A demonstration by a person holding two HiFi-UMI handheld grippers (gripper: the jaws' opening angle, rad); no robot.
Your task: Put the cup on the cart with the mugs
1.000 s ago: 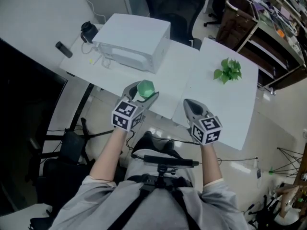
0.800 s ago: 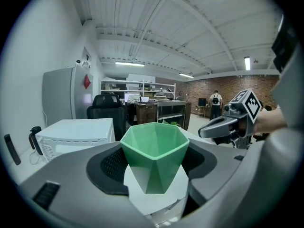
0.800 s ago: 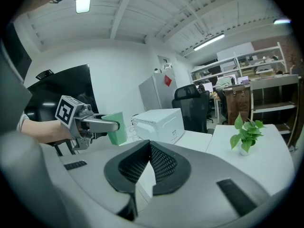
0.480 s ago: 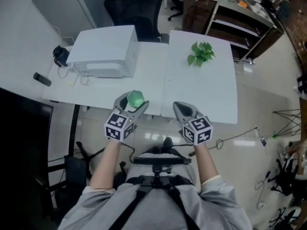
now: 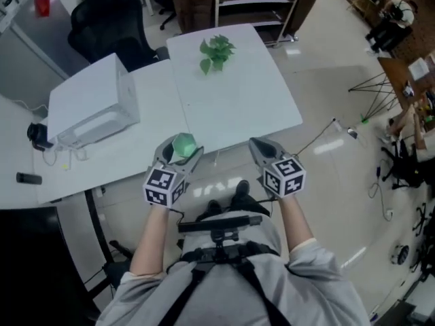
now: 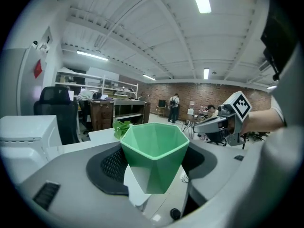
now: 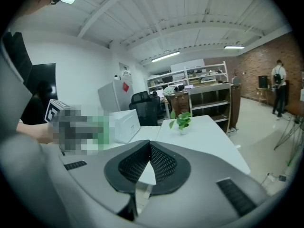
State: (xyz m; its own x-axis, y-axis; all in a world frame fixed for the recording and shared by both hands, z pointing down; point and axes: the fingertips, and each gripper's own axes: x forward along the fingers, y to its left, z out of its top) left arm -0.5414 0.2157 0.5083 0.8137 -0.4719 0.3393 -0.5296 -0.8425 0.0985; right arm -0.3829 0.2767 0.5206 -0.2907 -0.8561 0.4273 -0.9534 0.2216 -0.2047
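Note:
A green faceted cup point(image 5: 183, 142) sits upright between the jaws of my left gripper point(image 5: 179, 149), which is shut on it. In the left gripper view the cup point(image 6: 154, 148) fills the middle, with the black pads pressed on both its sides. My left gripper point(image 6: 154, 163) hangs over the near edge of the white table point(image 5: 238, 100). My right gripper point(image 5: 257, 145) is beside it at the same height, shut with nothing in it. Its pads meet at the tip in the right gripper view point(image 7: 148, 147). I see no mugs in any view.
A potted green plant point(image 5: 216, 51) stands on the far part of the table. A white box-shaped appliance point(image 5: 92, 107) sits on the left table. Black office chairs point(image 5: 102, 26) and a dark shelf unit point(image 5: 251, 2) stand behind. Cables point(image 5: 326, 131) lie on the floor at right.
The head view has swung round, so the tables and the appliance have slid left and more floor shows at right. Both grippers keep their pose, the cup still in the left one.

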